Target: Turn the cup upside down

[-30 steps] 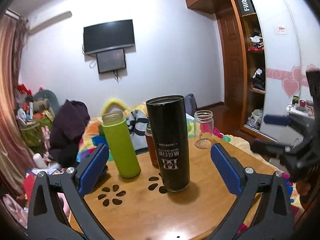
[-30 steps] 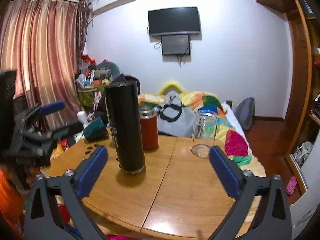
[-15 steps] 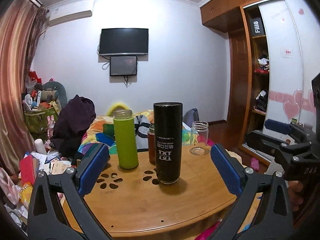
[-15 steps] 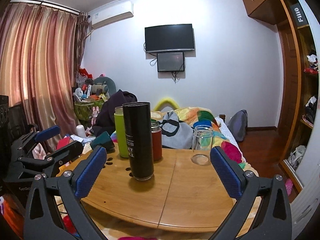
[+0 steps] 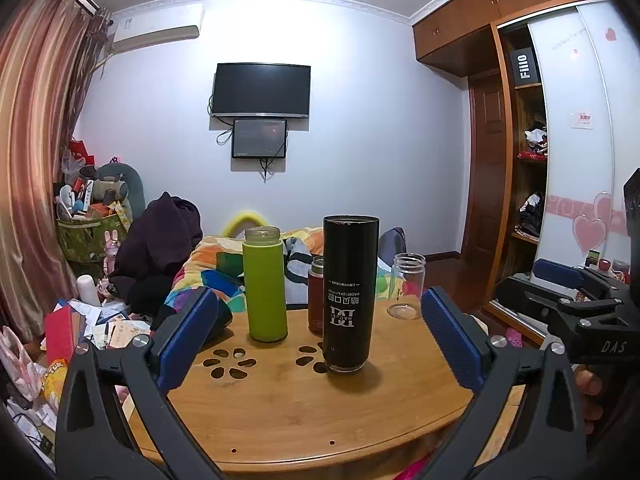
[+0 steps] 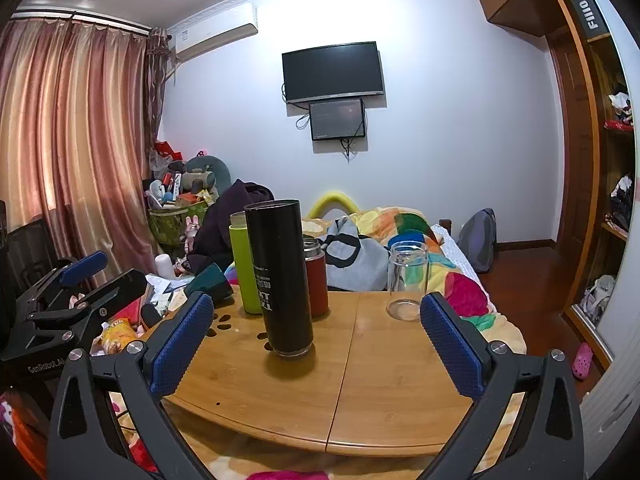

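Note:
A tall black cup (image 5: 349, 294) (image 6: 283, 278) stands inverted on the round wooden table (image 5: 280, 420) (image 6: 380, 392); its printed lettering reads upside down. My left gripper (image 5: 320, 340) is open and empty, back from the table's near edge, with the cup between its fingers' line of sight. My right gripper (image 6: 316, 344) is open and empty, also back from the table. Each gripper shows at the side of the other's view, the right one (image 5: 568, 300) and the left one (image 6: 76, 292).
A green bottle (image 5: 264, 284) (image 6: 244, 264), a red flask (image 5: 316, 296) (image 6: 316, 276) and a clear glass jar (image 5: 406, 284) (image 6: 406, 280) stand behind the black cup. A dark green cup (image 6: 208, 282) lies at the table's left edge. A bed and clutter lie beyond.
Both grippers have pulled back and away from the table, so the cups look smaller and more of the room shows. The black cup stays where it stood.

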A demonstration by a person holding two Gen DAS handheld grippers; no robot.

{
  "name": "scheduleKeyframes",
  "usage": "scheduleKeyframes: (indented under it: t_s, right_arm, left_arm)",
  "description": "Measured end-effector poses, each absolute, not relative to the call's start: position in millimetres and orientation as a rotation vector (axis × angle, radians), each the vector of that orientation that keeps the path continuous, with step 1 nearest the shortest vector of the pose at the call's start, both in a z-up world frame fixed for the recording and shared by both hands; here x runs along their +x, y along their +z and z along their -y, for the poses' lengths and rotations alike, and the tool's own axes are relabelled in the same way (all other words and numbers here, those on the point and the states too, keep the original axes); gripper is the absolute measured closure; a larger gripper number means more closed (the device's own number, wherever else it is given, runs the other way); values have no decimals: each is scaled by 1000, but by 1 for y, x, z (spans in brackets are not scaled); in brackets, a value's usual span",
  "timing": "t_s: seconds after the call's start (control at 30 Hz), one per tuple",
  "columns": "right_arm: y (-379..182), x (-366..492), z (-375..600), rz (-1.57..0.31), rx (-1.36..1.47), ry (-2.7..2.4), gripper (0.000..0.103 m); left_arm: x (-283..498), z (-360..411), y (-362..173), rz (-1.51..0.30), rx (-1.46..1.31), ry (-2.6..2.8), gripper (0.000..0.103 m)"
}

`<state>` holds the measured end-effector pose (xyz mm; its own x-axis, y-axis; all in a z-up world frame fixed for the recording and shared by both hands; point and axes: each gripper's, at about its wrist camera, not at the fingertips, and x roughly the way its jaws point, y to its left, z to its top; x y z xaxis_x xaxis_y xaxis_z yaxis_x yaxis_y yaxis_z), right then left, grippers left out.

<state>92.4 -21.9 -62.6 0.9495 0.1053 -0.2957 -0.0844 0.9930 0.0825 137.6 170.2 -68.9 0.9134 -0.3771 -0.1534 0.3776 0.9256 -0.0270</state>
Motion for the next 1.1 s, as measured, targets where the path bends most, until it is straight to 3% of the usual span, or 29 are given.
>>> scheduleKeyframes:
  t_s: [1.1]
  right_arm:
    - [-63, 90, 21, -297, 62, 103, 0]
  left_arm:
    - [136, -171, -70, -164, 6, -411, 0]
